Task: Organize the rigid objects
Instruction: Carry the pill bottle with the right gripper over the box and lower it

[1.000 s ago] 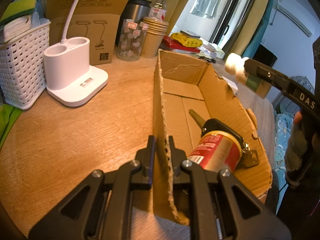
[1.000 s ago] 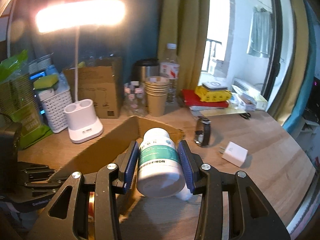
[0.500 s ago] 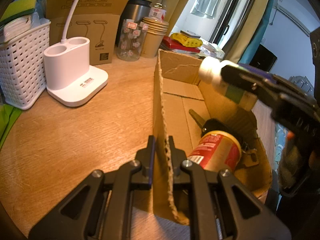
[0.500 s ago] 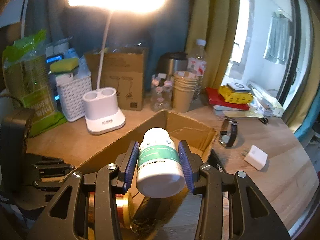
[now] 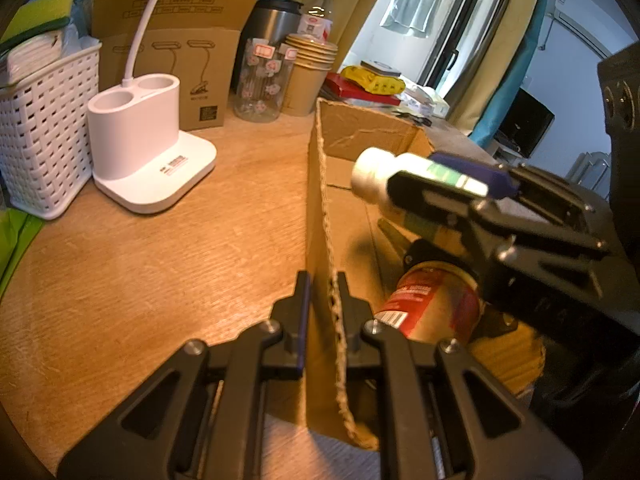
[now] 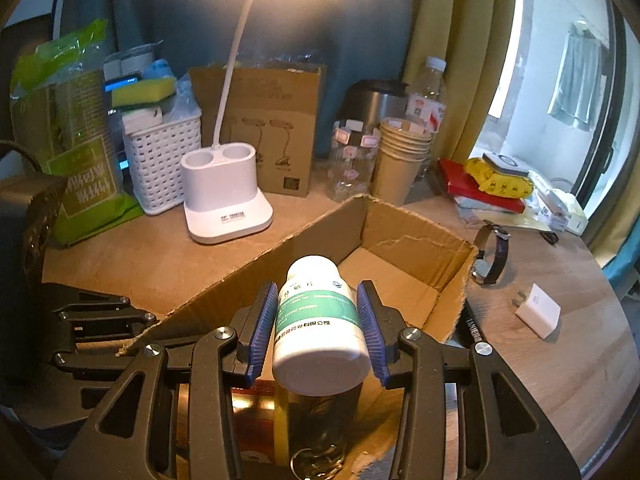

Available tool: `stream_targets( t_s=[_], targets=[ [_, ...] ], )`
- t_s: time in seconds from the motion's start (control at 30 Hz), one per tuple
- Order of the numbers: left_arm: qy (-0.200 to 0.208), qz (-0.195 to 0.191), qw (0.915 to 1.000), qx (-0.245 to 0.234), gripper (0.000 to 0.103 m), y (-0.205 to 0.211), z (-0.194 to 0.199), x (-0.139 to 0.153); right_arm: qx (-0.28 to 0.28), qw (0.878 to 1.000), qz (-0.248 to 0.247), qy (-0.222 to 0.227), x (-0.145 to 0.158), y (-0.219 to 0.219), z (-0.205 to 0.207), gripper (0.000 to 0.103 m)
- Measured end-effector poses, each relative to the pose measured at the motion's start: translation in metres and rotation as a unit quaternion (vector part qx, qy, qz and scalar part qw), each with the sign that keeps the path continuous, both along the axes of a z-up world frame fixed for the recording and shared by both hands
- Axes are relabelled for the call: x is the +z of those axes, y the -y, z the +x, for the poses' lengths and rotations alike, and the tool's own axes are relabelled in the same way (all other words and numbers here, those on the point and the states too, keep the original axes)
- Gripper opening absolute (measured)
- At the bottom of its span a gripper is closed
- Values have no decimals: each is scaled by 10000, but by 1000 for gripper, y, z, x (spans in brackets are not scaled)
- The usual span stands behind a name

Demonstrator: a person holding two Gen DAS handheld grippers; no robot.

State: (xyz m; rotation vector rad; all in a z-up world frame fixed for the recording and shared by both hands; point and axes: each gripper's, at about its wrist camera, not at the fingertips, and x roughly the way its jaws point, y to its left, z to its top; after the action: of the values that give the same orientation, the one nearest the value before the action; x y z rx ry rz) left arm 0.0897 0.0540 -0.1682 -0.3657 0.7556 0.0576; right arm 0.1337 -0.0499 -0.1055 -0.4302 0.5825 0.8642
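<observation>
Right hand-held gripper (image 6: 318,320) grasps white pill bottle (image 6: 318,320) over open cardboard box (image 6: 416,240), likely for dropping in; left hand-held gripper (image 5: 323,300) pinches box wall, steadying it.

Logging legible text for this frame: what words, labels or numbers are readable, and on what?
"有限公司": seemingly the end of the bottom line on the white bottle in the right tool; the rest of the label is blurred.
Green bag: large white characters, not readable.
Lamp base: sticker print too small.
Brown lamp box: print too small.
Red can: label blurred.
</observation>
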Motion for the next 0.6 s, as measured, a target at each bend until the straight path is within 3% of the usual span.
stream_targets(
  t_s=[0.6],
  targets=[
    [3, -3, 10000, -3, 12, 0, 0, 0, 19, 9997, 88, -228, -2, 2, 0, 46]
  ],
)
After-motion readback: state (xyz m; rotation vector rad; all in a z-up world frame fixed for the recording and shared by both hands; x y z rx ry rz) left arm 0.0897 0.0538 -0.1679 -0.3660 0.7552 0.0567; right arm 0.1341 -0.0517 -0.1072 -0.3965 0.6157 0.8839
